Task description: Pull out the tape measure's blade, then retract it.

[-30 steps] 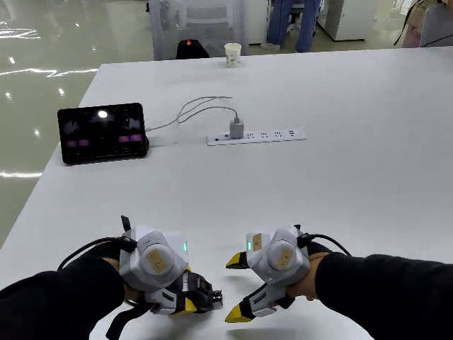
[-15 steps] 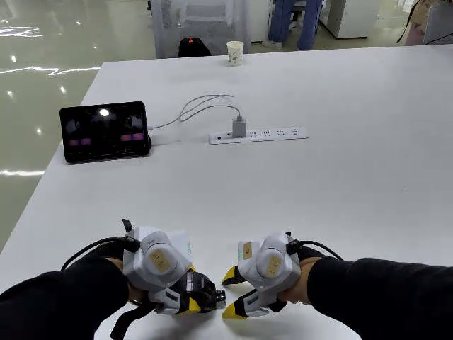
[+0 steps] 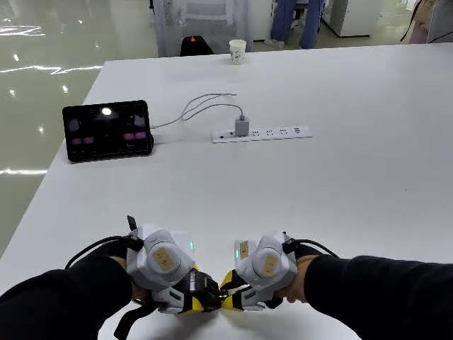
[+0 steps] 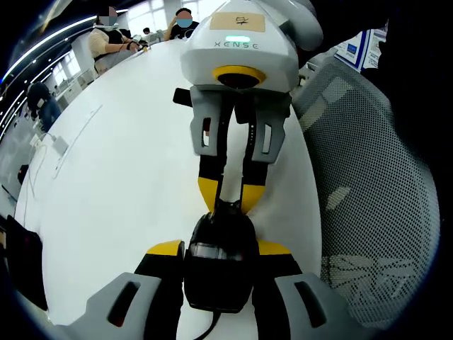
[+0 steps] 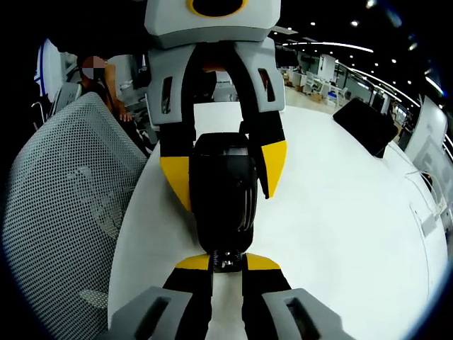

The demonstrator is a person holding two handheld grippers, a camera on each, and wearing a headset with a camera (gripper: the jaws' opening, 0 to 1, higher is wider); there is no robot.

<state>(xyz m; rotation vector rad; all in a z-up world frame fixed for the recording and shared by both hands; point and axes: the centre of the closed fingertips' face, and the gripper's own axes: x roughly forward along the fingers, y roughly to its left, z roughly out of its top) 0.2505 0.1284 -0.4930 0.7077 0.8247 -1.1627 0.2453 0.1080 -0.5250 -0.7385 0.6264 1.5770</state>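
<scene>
— What's nearest the person?

— Two dark sleeves [image 3: 56, 301] at the front edge of a white tabletop [image 3: 340, 191], and the grippers nose to nose. The left gripper [image 3: 191, 303] is clamped on a black, block-shaped plastic tape measure [image 3: 202, 287]. Its yellow-tipped jaws press the case from both sides, just off the table surface.

— And the other claw?

— The right gripper [image 3: 228, 297] faces it with the jaws almost together. In the right gripper view they pinch the small metal end hook [image 5: 226, 261] at the tape measure's [image 5: 223, 191] mouth. No blade length shows between the hook and the case.

— Does the left gripper view agree?

— Yes. The tape measure [image 4: 219, 269] sits between that gripper's own jaws, and the right gripper [image 4: 228, 200] comes down from the top with its tips at the case's front.

— Beside them?

— A grey mesh chair back [image 4: 375, 198], just off the table's near edge.

— Further out?

— A black tablet with a lit screen [image 3: 107, 131] stands to the left. Right of it lies a white power strip [image 3: 272, 132] with a white plug [image 3: 242, 127], and thin grey cables [image 3: 205, 105] loop behind. A paper cup [image 3: 237, 51] stands upright at the far edge.
</scene>
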